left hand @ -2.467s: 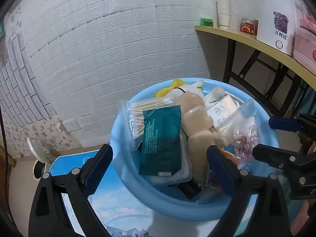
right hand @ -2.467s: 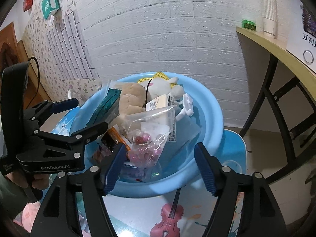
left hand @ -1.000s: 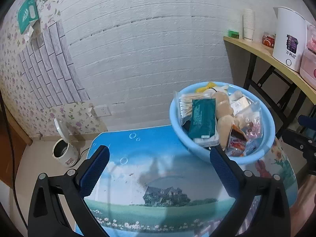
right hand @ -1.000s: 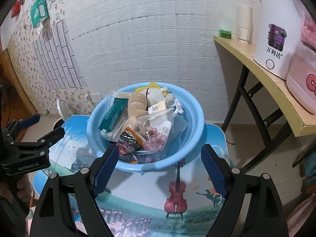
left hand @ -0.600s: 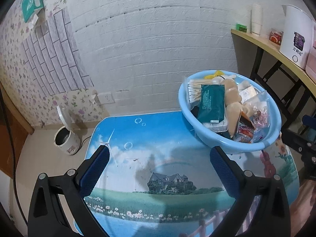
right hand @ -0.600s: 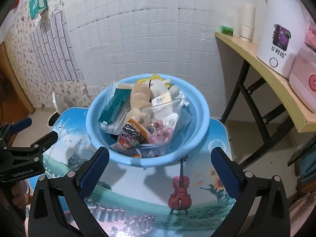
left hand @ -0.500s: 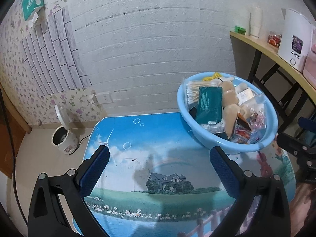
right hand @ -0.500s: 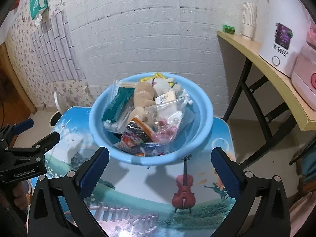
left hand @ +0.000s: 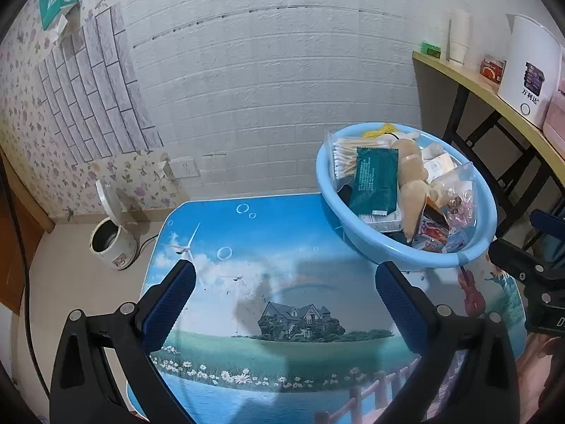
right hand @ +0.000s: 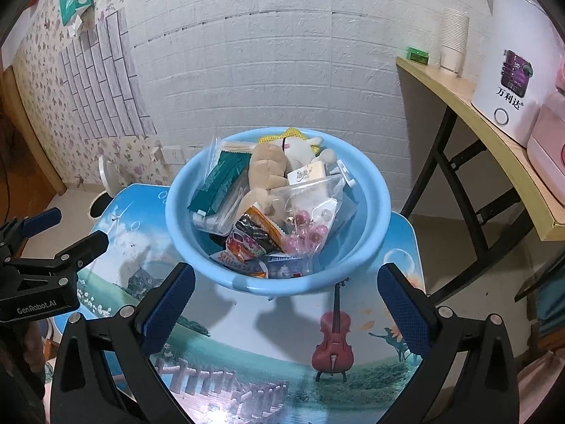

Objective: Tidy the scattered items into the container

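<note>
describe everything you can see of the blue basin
The blue basin is a round, shallow tub of glossy light-blue plastic with a rolled rim. It sits upright at the far side of the picture-printed table, near the white brick wall. It is heaped with packets, a plush toy and bagged items. Neither gripper touches it.

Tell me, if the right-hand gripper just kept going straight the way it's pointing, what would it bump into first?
Most likely the blue basin. The right gripper is open and empty, and the basin's near rim sits just ahead of its fingers, on the picture-printed table. Depth is hard to judge, so it might meet the tabletop just before the basin.
</note>
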`<state>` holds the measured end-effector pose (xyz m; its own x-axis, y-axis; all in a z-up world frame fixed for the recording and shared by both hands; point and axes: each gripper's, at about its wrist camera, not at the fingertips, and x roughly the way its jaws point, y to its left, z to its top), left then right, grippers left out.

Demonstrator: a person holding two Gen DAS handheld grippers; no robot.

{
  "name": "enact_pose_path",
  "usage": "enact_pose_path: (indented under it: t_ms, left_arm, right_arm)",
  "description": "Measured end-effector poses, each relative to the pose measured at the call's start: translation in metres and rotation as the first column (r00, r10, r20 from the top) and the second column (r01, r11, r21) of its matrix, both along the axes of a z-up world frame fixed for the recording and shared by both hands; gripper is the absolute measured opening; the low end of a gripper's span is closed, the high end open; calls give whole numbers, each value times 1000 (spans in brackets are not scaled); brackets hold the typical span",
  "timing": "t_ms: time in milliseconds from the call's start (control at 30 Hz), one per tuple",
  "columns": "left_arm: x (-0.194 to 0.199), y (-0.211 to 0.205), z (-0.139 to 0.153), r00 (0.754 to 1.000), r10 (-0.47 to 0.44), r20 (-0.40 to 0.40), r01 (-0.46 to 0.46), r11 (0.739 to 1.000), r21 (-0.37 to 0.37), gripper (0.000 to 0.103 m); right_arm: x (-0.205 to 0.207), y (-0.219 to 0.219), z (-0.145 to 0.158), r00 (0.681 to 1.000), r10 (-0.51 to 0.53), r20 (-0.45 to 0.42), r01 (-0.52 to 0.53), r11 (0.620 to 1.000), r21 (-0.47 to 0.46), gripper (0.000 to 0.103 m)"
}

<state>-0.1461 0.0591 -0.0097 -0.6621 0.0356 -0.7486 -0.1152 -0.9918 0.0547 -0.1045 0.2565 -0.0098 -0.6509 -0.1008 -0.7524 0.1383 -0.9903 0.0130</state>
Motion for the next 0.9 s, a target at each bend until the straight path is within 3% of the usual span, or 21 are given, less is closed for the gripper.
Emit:
enact_pose_path:
  t_ms: [900]
  left_arm:
    - [-1,4,3,1000,-3,-12,3,1000,-11,103]
  right_arm:
    - [-2,5,-10,1000,-13,25,13,1000,-7,102]
